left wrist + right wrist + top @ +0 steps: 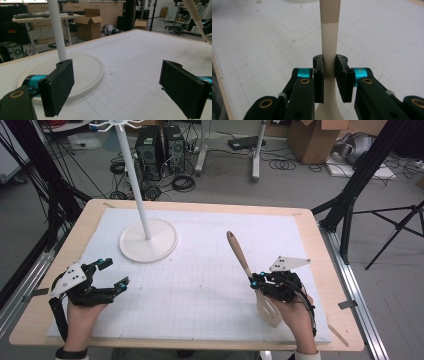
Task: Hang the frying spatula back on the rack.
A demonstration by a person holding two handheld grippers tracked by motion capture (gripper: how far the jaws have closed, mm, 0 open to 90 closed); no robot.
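My right tongs (256, 281) are clamped on the neck of a cream-coloured spatula with a wooden-brown handle end (248, 270), the black pads (320, 80) pressing its slim shaft from both sides just above where it widens into the blade. In the high view the spatula lies slanted over the right half of the worktop (45, 320), its rounded handle tip pointing away from me and toward the middle, its flat slotted blade at my right hand (295, 320) near the front edge. I cannot tell whether the blade touches the sheet beneath it. My left tongs (111, 274) stand wide apart with nothing between them, hovering low at the left front of the worktop, and my left hand (80, 317) grips them from below. Just beyond them stands a white rack with a round flat base and a tall thin pole (148, 240); its base rests on the white gridded sheet (200, 285) that covers the worktop, and in the left gripper view it sits directly behind my left pad. The rack and the spatula are well apart.
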